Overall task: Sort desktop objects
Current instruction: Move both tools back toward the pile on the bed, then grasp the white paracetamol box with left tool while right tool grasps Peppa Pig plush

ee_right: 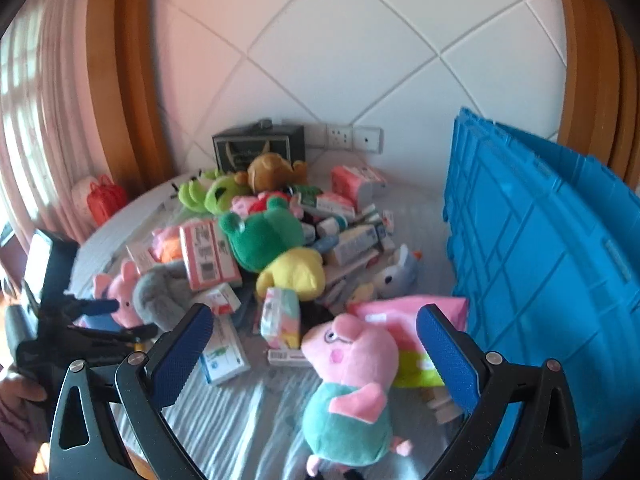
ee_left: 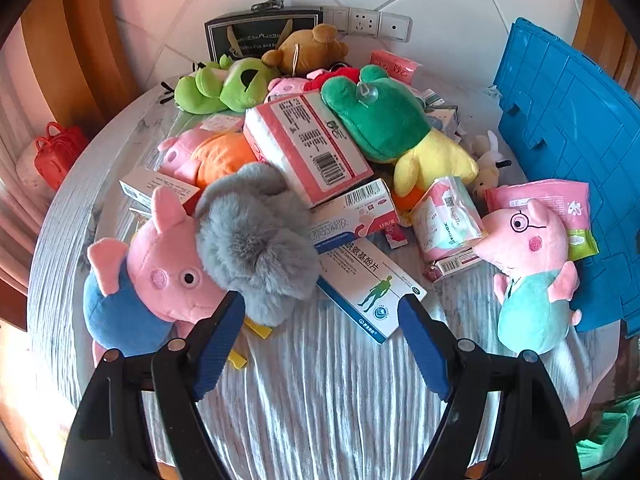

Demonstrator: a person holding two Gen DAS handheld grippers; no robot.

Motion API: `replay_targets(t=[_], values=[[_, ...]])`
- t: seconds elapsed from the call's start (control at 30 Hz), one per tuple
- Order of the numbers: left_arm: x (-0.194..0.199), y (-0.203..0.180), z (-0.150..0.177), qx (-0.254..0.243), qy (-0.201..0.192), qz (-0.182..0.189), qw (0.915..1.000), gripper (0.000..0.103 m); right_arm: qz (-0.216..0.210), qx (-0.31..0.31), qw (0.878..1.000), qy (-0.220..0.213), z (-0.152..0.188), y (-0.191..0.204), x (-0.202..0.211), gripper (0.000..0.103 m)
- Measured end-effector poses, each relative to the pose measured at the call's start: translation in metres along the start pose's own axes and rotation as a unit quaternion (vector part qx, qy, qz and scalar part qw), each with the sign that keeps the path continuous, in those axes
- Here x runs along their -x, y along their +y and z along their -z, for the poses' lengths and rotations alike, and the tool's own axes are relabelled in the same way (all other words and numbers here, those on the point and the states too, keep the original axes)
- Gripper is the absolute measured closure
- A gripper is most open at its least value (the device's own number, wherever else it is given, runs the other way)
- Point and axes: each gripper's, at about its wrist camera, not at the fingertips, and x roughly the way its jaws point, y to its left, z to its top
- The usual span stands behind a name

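While both tools hang above the near edge of the cloth-covered table (ee_left: 320,392), neither holds anything. Left gripper (ee_left: 322,308): jaws wide, empty, tips just short of the grey furry plush (ee_left: 256,240) and the white-and-blue medicine box (ee_left: 368,284); a pink pig plush in blue (ee_left: 148,280) lies to its left, touching the grey one. Right gripper (ee_right: 316,320): jaws wide, empty, framing the pink pig plush in teal (ee_right: 352,392), which lies between the fingers in view but apart from both pads. Remaining clutter sits piled mid-table: green frog plush (ee_left: 380,120), large pink carton (ee_left: 308,144), tissue packs and small boxes. Blue crate (ee_right: 540,272) stands at the table's right side.
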Motion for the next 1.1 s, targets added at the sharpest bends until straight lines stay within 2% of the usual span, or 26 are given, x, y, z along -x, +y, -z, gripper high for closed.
replay_targets(t=[0.2, 0.4, 0.53, 0.6, 0.63, 0.67, 0.77, 0.9, 0.97, 1.1], values=[[-0.048, -0.022, 0.008, 0.003, 0.062, 0.013, 0.998, 0.024, 0.008, -0.019, 0.994, 0.11, 0.05, -0.018, -0.07, 0.0], [-0.091, -0.039, -0.004, 0.05, 0.091, 0.007, 0.9946, 0.024, 0.008, -0.043, 0.985, 0.166, 0.072, -0.039, -0.102, 0.0], [-0.115, -0.046, -0.016, 0.075, 0.096, -0.022, 0.9923, 0.024, -0.001, -0.034, 0.979, 0.202, 0.083, -0.05, -0.115, 0.0], [-0.128, -0.046, -0.018, 0.092, 0.109, -0.019, 0.9896, 0.024, -0.006, -0.03, 0.977, 0.211, 0.084, -0.056, -0.118, 0.0], [-0.134, -0.046, -0.019, 0.094, 0.114, -0.032, 0.9885, 0.02, -0.007, -0.029, 0.977, 0.213, 0.084, -0.058, -0.118, 0.0], [-0.136, -0.048, -0.019, 0.087, 0.11, -0.052, 0.9888, 0.019, -0.011, -0.029, 0.976, 0.214, 0.084, -0.061, -0.119, 0.0], [-0.138, -0.053, -0.014, 0.061, 0.11, -0.067, 0.9898, 0.014, -0.023, -0.027, 0.975, 0.219, 0.083, -0.064, -0.121, 0.0], [-0.138, -0.042, 0.011, 0.052, 0.143, -0.065, 0.9862, 0.012, -0.023, -0.031, 0.973, 0.229, 0.082, -0.064, -0.13, 0.0], [-0.131, -0.027, 0.026, 0.066, 0.146, -0.043, 0.9862, 0.012, -0.023, -0.038, 0.972, 0.231, 0.083, -0.063, -0.133, 0.0], [-0.115, -0.007, 0.043, 0.055, 0.151, -0.038, 0.9862, 0.012, -0.022, -0.046, 0.969, 0.24, 0.084, -0.061, -0.137, 0.0]])
